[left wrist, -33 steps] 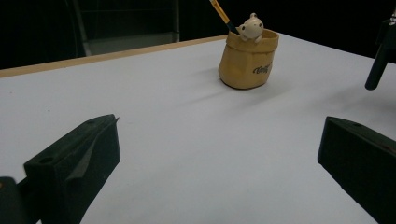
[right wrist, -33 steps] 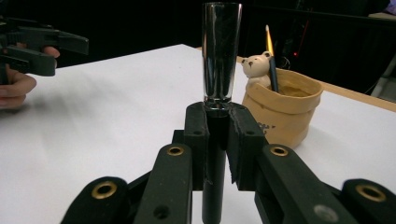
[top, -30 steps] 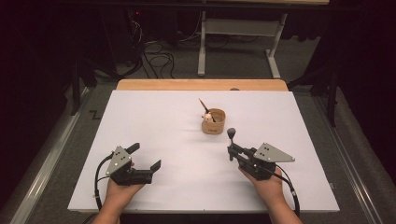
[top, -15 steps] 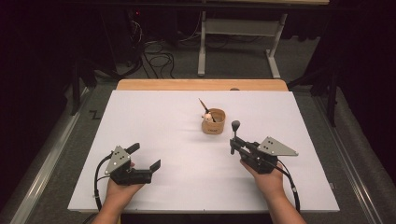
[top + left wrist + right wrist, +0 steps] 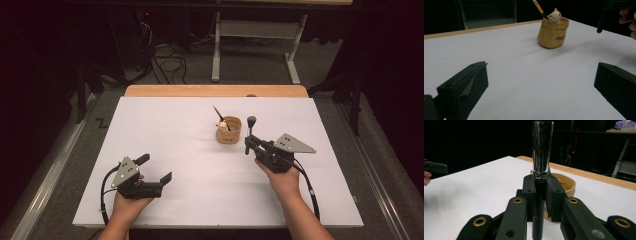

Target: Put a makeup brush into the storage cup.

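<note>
My left gripper (image 5: 150, 172) rests low on the near left of the white bench (image 5: 165, 130), its jaws released wide with bare bench between them. In the left gripper view those jaws rise at either edge and the small tan pot (image 5: 553, 32) stands well beyond them.

My right gripper (image 5: 248, 145) is held above the bench on the near right, just beside that pot. Its jaws are clenched on a black makeup brush (image 5: 541, 157): the dark handle runs down between the pads, and the shiny metal ferrule stands upright above them. In the high view the brush (image 5: 250, 126) rises straight from the jaw tips, its rounded head level with the pot's rim, just to the pot's right and apart from it.

The pot (image 5: 228, 131) sits a little past the middle of the bench. A pencil (image 5: 220, 116) leans out of it toward the far left, and a small pale figurine (image 5: 555, 15) perches at its rim.

Beyond the white sheet runs the wooden bench edge (image 5: 215, 90).
</note>
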The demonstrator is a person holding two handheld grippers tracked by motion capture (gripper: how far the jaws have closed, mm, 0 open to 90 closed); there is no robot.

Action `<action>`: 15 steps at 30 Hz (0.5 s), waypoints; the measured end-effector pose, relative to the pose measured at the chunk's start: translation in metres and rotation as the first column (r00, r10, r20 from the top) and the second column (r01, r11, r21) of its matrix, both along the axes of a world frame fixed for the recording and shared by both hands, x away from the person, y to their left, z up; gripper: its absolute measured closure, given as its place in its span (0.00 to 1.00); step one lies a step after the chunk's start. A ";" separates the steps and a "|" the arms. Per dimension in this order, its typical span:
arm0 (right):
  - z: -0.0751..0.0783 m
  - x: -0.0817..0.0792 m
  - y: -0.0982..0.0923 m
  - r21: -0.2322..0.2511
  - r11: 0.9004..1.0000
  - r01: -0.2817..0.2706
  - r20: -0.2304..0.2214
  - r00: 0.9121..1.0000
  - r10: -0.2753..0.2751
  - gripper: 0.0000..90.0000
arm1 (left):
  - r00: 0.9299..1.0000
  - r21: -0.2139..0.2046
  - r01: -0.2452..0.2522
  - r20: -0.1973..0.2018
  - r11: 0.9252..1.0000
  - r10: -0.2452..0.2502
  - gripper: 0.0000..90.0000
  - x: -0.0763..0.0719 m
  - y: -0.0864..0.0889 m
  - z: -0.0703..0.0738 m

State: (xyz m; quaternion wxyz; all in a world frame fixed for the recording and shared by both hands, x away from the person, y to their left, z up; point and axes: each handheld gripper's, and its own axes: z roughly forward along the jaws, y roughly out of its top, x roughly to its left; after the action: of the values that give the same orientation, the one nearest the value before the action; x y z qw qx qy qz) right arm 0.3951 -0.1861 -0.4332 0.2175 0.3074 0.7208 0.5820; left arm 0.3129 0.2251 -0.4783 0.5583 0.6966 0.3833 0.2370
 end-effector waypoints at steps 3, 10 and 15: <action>0.001 0.007 0.004 0.003 1.000 -0.001 0.007 1.000 0.001 0.90 | 1.000 0.001 0.003 0.001 1.000 -0.003 0.00 0.000 -0.001 0.000; 0.001 0.017 0.010 0.005 1.000 0.013 0.010 1.000 -0.013 0.90 | 1.000 0.002 0.008 0.002 1.000 -0.008 0.00 -0.001 -0.001 0.000; 0.000 0.023 0.011 0.007 1.000 0.023 0.000 1.000 -0.023 0.90 | 1.000 0.004 0.010 0.002 1.000 -0.010 0.00 -0.001 -0.002 0.000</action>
State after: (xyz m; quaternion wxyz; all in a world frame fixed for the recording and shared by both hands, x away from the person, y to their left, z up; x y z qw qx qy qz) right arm 0.4185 -0.1752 -0.4334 0.2230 0.3163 0.7153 0.5819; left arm 0.3117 0.2232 -0.4783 0.5583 0.6995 0.3788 0.2356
